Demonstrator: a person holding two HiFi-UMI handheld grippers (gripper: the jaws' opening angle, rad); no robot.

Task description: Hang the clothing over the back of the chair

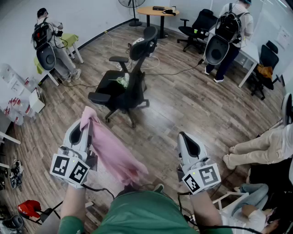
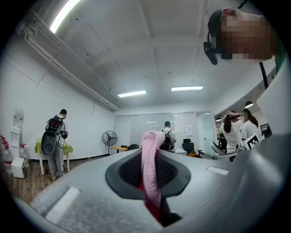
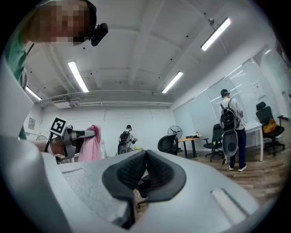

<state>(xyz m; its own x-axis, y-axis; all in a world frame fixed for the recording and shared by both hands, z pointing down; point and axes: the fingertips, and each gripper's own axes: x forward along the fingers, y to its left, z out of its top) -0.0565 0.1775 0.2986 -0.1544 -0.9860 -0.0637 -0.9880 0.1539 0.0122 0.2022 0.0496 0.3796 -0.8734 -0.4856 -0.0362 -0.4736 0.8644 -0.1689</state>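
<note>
A pink garment (image 1: pixel 114 157) is pinched in my left gripper (image 1: pixel 86 125) and drapes down toward my body. In the left gripper view the pink garment (image 2: pixel 151 168) is clamped between the dark pads. The black office chair (image 1: pixel 132 75) stands on the wood floor ahead, its backrest facing right and apart from both grippers. My right gripper (image 1: pixel 186 137) is at the lower right, shut with nothing in it; its pads (image 3: pixel 132 170) meet in the right gripper view. That view also shows the left gripper (image 3: pixel 75 135) with the pink garment (image 3: pixel 91 144) and the chair (image 3: pixel 168 144) far off.
A person with a backpack (image 1: pixel 229 32) stands at the back right by a white desk (image 1: pixel 249 52). Another person (image 1: pixel 48 43) stands at the far left. A seated person's legs (image 1: pixel 261 146) are close on my right. A round wooden table (image 1: pixel 158 11) and more chairs (image 1: pixel 199 25) are at the back.
</note>
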